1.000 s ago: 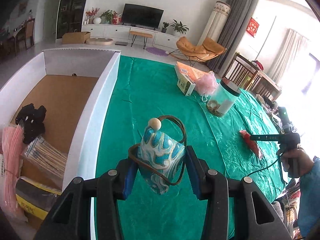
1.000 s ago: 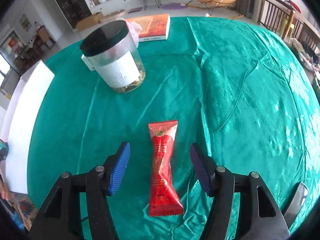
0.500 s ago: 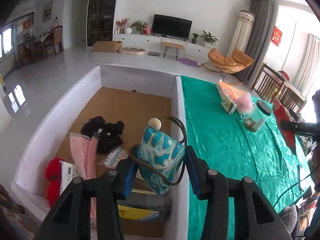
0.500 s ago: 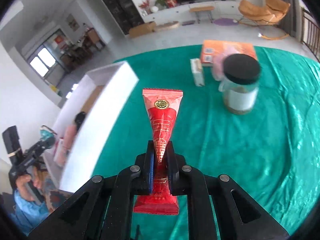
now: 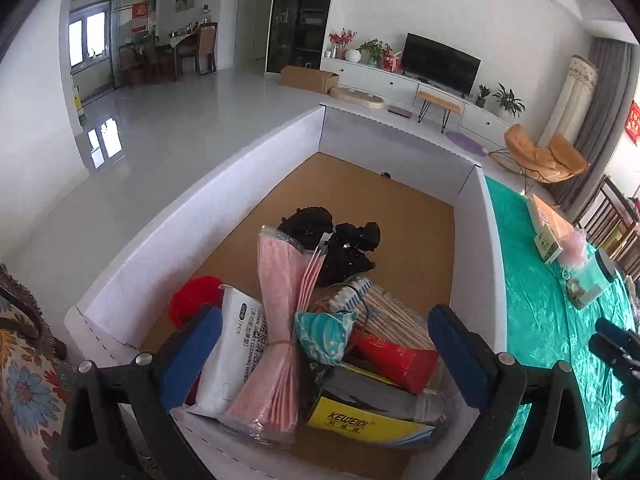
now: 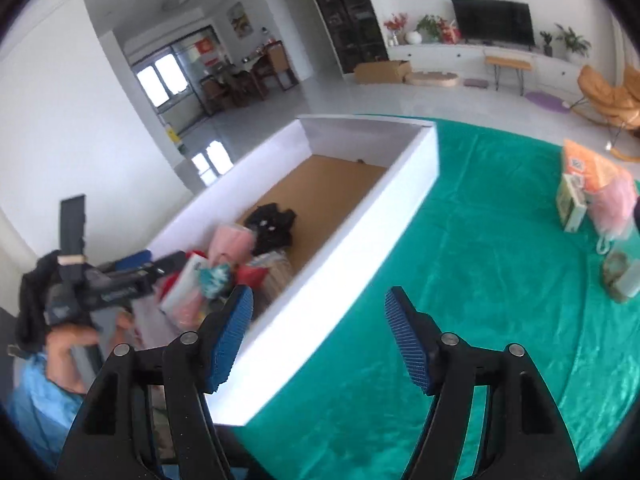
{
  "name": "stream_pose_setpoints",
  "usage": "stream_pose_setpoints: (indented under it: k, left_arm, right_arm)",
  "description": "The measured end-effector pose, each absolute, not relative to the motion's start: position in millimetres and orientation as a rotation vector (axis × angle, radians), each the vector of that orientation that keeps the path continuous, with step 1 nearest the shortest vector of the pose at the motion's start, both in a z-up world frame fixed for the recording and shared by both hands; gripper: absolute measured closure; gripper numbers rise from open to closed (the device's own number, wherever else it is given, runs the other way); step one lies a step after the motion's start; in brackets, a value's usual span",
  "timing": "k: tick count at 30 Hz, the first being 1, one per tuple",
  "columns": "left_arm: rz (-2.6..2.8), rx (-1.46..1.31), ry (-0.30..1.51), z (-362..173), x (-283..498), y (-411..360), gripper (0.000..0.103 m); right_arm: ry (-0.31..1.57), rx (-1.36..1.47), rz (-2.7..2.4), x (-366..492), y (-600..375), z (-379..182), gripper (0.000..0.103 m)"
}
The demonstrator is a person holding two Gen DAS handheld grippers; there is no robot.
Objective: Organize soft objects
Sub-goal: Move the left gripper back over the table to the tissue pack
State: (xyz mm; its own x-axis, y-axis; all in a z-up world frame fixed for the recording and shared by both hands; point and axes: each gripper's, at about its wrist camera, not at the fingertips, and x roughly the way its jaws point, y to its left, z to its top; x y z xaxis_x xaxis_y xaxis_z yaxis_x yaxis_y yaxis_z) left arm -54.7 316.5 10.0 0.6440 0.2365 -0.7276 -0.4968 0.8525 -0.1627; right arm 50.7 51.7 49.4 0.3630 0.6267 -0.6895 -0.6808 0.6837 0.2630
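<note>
The white box point(image 5: 476, 240) with a brown floor holds several soft items. The teal patterned pouch point(image 5: 324, 334) lies on the pile at its near end, and the red packet point(image 5: 396, 354) lies beside it. My left gripper point(image 5: 320, 354) is open and empty above that pile. My right gripper point(image 6: 320, 334) is open and empty over the box's near wall point(image 6: 332, 280) and the green cloth point(image 6: 480, 280). The pouch point(image 6: 214, 276) and red packet point(image 6: 252, 274) also show in the right wrist view, next to the left gripper point(image 6: 132, 276).
In the box lie pink cloths point(image 5: 280, 304), a white wipes pack point(image 5: 232, 356), cotton swabs point(image 5: 384, 312), a black item point(image 5: 340, 240) and a yellow-labelled pack point(image 5: 360, 420). On the cloth stand a jar point(image 5: 592, 284), a small carton point(image 5: 548, 244), an orange book point(image 6: 588, 168) and a pink puff point(image 6: 612, 204).
My left gripper has opened and let the teal pouch drop into the box. My right gripper has opened and the red packet now lies in the box; it has drawn back over the cloth.
</note>
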Motion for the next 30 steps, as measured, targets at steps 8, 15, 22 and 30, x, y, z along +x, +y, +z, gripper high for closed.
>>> stream_pose_setpoints:
  k: [8, 15, 22, 30]
  left_arm:
    - [0.229, -0.297, 0.736, 37, -5, 228, 0.001]
    - [0.012, -0.206, 0.818, 31, 63, 129, 0.001]
    - [-0.053, -0.154, 0.933, -15, 111, 68, 0.001]
    - [-0.036, -0.159, 0.986, -58, 117, 55, 0.001]
  right_arm:
    - [0.909, -0.132, 0.267, 66, -120, -62, 0.031]
    - [0.874, 0.008, 0.166, 64, -175, -67, 0.031]
    - [0.905, -0.03, 0.186, 70, -158, -79, 0.031]
    - [0.916, -0.073, 0.193, 71, -147, -83, 0.024]
